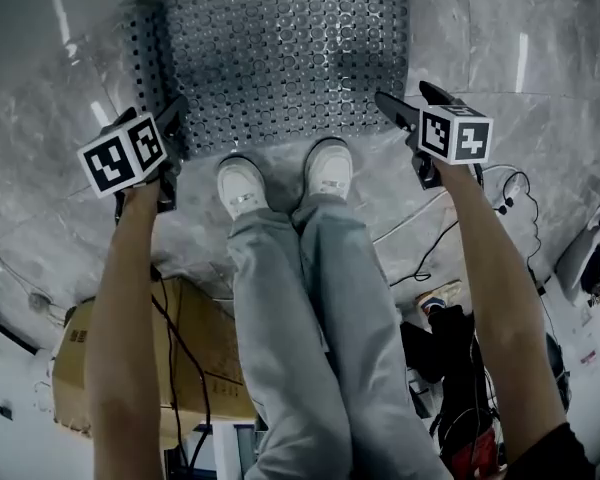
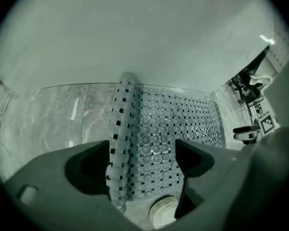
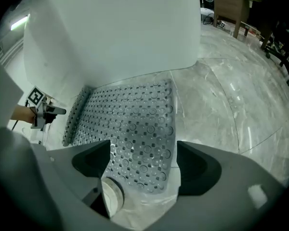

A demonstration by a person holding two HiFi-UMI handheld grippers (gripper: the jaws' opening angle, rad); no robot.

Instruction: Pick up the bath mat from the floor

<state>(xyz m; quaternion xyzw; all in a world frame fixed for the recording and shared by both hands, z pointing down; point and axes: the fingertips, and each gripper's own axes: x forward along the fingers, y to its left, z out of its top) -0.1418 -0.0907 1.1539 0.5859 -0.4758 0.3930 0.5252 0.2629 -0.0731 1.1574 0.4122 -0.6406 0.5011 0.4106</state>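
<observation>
mat (image 1: 280, 58) lay on floor (image 1: 540, 58), upper centre, its left edge curled. left gripper (image 2: 142, 158) and right gripper (image 3: 142, 160) gaped wide over near corners, nothing pinched. grasp and lift outstanding.

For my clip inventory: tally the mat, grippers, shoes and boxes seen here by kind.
Grey perforated rubber bath mat: 1
Handheld two-jaw grippers: 2, left gripper, right gripper
White shoes: 2
Brown cardboard box: 1
Total: 6

Indoor workroom or lab, marble-tiled floor (image 1: 540, 58), cardboard box (image 1: 215, 338), loose cables (image 1: 432, 238), wooden table (image 3: 231, 4)
</observation>
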